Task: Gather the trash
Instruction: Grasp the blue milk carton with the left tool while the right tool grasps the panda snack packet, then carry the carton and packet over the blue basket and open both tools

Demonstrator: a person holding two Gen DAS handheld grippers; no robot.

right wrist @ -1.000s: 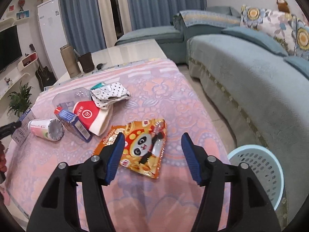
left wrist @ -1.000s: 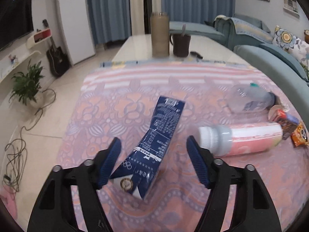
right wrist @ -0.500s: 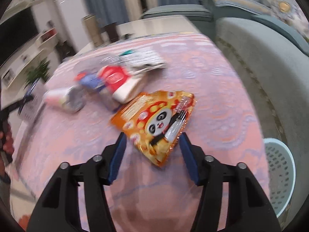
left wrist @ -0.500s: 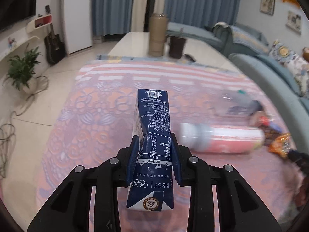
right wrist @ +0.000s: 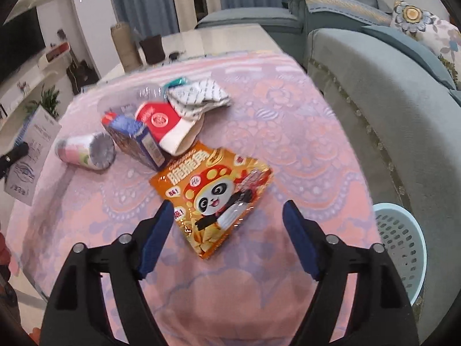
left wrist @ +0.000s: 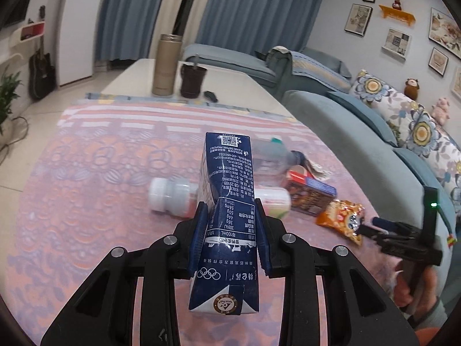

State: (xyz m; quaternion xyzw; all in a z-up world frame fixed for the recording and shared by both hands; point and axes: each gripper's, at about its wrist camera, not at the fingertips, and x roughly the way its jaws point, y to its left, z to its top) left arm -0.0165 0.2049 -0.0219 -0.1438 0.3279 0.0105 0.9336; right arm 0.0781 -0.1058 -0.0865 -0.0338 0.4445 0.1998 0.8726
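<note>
Left gripper [left wrist: 230,232]: fingers clamped on navy milk carton [left wrist: 227,201] (raised above the worktop [left wrist: 86,173]). Right gripper [right wrist: 224,239]: fingers opening around orange snack packet [right wrist: 213,199], lying flat, untouched. Basket [right wrist: 403,248] beside the worktop.

The right gripper [right wrist: 227,230] hung over the orange snack bag [right wrist: 214,199], jaws opening; a blue basket [right wrist: 403,245] stood right.

On the cloth lay one panda snack bag [right wrist: 219,199], one pink-labelled bottle [right wrist: 86,152], one clear bottle [left wrist: 270,155], one small box [right wrist: 135,141] and one red-and-white paper cup [right wrist: 170,128]. One milk carton [left wrist: 227,216] was held; one laundry basket [right wrist: 403,242] stood right.
</note>
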